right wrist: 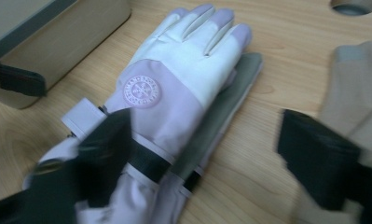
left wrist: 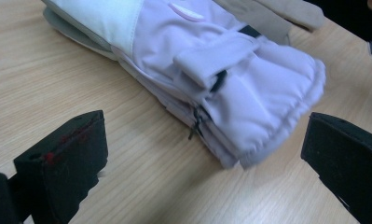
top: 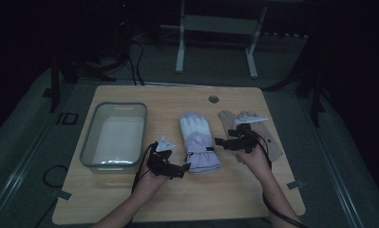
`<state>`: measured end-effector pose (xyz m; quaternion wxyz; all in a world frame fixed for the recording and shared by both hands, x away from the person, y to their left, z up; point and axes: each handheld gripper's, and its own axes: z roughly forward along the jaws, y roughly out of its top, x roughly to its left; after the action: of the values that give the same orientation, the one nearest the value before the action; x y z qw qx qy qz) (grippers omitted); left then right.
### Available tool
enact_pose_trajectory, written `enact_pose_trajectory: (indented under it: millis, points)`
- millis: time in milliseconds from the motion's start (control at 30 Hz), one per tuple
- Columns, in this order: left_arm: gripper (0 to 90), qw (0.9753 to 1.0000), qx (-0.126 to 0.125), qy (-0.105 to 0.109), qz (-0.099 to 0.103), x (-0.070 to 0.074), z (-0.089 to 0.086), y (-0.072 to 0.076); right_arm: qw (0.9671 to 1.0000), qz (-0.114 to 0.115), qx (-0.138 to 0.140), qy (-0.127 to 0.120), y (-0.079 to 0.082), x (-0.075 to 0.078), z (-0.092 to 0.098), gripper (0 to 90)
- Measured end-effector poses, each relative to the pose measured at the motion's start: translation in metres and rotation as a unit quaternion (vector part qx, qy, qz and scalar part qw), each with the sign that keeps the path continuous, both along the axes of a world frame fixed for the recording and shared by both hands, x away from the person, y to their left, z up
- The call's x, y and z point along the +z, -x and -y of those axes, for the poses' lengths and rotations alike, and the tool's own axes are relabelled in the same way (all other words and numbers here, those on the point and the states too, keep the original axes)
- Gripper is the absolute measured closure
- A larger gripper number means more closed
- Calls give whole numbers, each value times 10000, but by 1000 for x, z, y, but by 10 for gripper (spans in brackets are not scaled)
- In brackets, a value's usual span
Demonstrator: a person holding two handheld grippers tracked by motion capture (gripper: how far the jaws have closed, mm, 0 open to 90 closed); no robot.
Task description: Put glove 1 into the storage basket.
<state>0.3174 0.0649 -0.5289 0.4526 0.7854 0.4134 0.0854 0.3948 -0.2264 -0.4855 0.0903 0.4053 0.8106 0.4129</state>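
A pair of lilac-and-white ski gloves [top: 199,140] lies stacked at the table's middle, fingers pointing away, cuffs toward me. In the right gripper view the top glove [right wrist: 174,79] bears a round pink badge, and the lower one's grey palm side [right wrist: 225,116] peeks out beside it. My left gripper [top: 184,167] is open just before the cuff; its own view has the padded cuff [left wrist: 258,93] between and ahead of the wide-set jaws [left wrist: 202,140]. My right gripper [top: 220,141] is open at the gloves' right side, its left jaw over the wrist strap [right wrist: 146,163], gripper [right wrist: 207,149].
A grey plastic bin [top: 90,137] stands at the left of the wooden table [top: 225,190]; its corner [right wrist: 58,28] is close to the gloves. A tan glove pair [top: 275,145] lies at the right, under my right hand. A cable hole [top: 213,99] sits near the far edge.
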Motion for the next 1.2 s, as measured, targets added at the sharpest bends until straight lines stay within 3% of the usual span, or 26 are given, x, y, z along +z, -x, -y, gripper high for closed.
enact_pose_trajectory:
  millis: [67, 133, 233, 267, 333, 367, 433, 533, 633, 700, 800, 867, 933, 1000, 1133, 1200]
  points:
    - [80, 10000, 84, 10, -40, 2, 3, -4, 9999, -151, -13, -9, -5, -3, -5, 329]
    - [92, 9998, 135, 21, -148, 4, 8, -9, 9996, -259, 56, -71, -8, -7, -9, 385]
    - [125, 9987, 256, -34, -429, 0, 15, -16, 9993, -378, 12, -30, -13, -12, -17, 419]
    - [142, 9976, 323, -150, -592, -3, 19, -19, 9992, -410, -18, -1, -14, -15, -19, 424]
    - [142, 9956, 314, -63, -885, -10, 22, -22, 9985, -537, -23, 41, -18, -21, -22, 450]
    - [143, 9948, 307, -117, -962, -13, 23, -23, 9980, -627, -19, 60, -20, -25, -23, 451]
    - [144, 9943, 296, -207, -1004, -19, 26, -23, 9959, -896, -52, 128, -22, -34, -25, 453]
    - [147, 9934, 263, -164, -1108, -27, 27, -22, 9933, -1136, -114, 167, -22, -45, -25, 449]
    - [153, 9924, 231, -100, -1207, -34, 28, -23, 9921, -1197, -171, 326, -23, -51, -27, 433]
    - [170, 9927, 227, -84, -1183, -36, 30, -22, 9904, -1343, -196, 273, -25, -56, -27, 435]
    - [236, 9933, 165, -21, -1147, -36, 31, -19, 9883, -1520, -121, 7, -28, -62, -22, 503]
    - [377, 9921, 30, 146, -1244, -38, 31, -19, 9873, -1577, -6, -201, -28, -65, -20, 563]
    - [491, 9905, -133, 252, -1345, -39, 32, -20, 9874, -1565, 32, -212, -26, -65, -20, 616]
    - [560, 9904, -160, 275, -1347, -38, 32, -19, 9882, -1522, 21, -160, -25, -63, -22, 657]
    - [658, 9930, -137, 162, -1163, -34, 34, -15, 9884, -1514, -57, -121, -23, -60, -25, 682]
    - [688, 9928, -89, 216, -1174, -33, 33, -14, 9894, -1452, -26, -75, -21, -57, -25, 715]
